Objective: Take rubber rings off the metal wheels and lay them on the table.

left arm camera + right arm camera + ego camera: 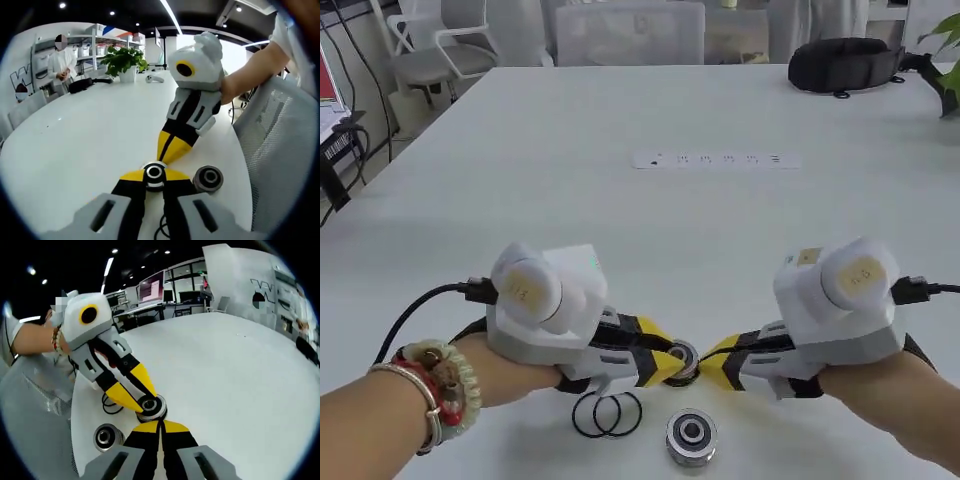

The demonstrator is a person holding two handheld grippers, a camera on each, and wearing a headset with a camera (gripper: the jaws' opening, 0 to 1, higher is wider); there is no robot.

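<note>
Held metal wheel (682, 358) is at 6 o'clock in the head view, low over the tabletop (620, 200). The left gripper (154, 175) jaws are clamped on it. The right gripper (160, 427) jaws are narrow, almost together, with tips at the wheel's rim; can't tell if a ring is pinched. Second metal wheel (691, 437) lies at 6 o'clock of the held one. Loose rubber rings (607, 413) overlap at 7 o'clock. Count: two wheels, two loose rings. Rings look thin, light and stretchy, so probably best pinched at the rim edge and peeled. Wheels look stiff and heavier, and may roll.
</note>
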